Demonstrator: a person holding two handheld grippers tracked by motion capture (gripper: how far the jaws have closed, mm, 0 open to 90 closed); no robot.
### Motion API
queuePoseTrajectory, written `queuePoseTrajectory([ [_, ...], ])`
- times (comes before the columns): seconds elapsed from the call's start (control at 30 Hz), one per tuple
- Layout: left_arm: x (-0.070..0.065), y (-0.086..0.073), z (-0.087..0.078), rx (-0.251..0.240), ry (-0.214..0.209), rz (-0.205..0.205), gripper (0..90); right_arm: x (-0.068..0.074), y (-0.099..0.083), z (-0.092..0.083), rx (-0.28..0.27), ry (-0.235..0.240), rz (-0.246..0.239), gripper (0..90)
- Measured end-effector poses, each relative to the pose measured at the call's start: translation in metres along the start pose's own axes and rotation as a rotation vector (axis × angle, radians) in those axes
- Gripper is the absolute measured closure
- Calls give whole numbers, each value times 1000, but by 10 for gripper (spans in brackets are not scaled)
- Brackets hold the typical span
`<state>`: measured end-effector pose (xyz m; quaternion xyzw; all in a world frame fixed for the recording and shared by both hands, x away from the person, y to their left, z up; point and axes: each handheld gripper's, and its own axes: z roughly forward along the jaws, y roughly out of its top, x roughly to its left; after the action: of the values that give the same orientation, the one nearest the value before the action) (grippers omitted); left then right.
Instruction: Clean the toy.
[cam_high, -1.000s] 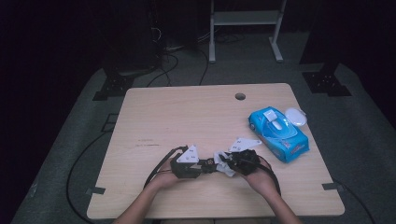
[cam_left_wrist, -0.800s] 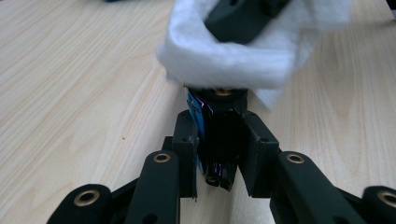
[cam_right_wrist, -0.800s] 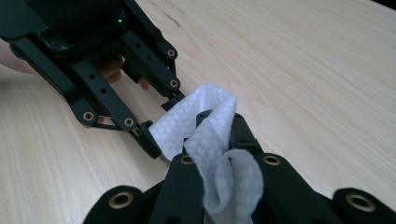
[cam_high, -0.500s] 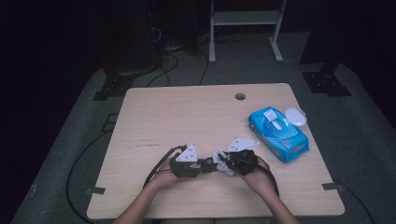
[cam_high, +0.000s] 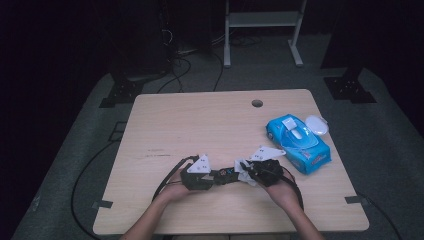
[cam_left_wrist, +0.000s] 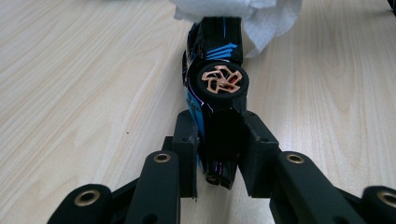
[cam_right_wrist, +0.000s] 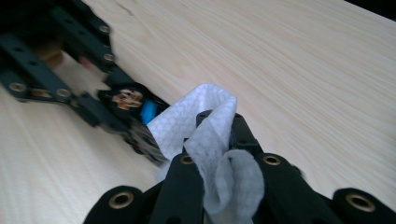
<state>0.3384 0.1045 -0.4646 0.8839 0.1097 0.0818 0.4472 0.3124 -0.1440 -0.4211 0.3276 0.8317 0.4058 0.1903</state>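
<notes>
Nothing has shifted since a second ago, your left gripper (cam_left_wrist: 219, 154) clamps the black-and-blue toy car (cam_left_wrist: 215, 88) near the table's (cam_high: 200, 120) six-o'clock edge, your right gripper (cam_right_wrist: 219, 135) pinches a white wipe (cam_right_wrist: 205, 126) against it.

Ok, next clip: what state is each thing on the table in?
Toy car: on its side, clamped in the left hand-held gripper.
Wet wipe: crumpled, pinched in the right hand-held gripper, pressed against the toy car.
Wipes pack: lying flat, its flap lifted open.
White lid: off, beside the pack.
</notes>
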Motion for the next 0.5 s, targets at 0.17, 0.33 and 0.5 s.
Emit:
queuePoseTrajectory([
  [0.17,0,0,0,2,1,2,706,27,10,14,-26,85,-65,852],
  [0.33,1,-1,-1,-2,-4,2,705,13,4,9,-14,49,-50,852],
  [0.5,1,0,-1,5,-4,7,705,-14,-11,-9,-24,-12,36,852],
])
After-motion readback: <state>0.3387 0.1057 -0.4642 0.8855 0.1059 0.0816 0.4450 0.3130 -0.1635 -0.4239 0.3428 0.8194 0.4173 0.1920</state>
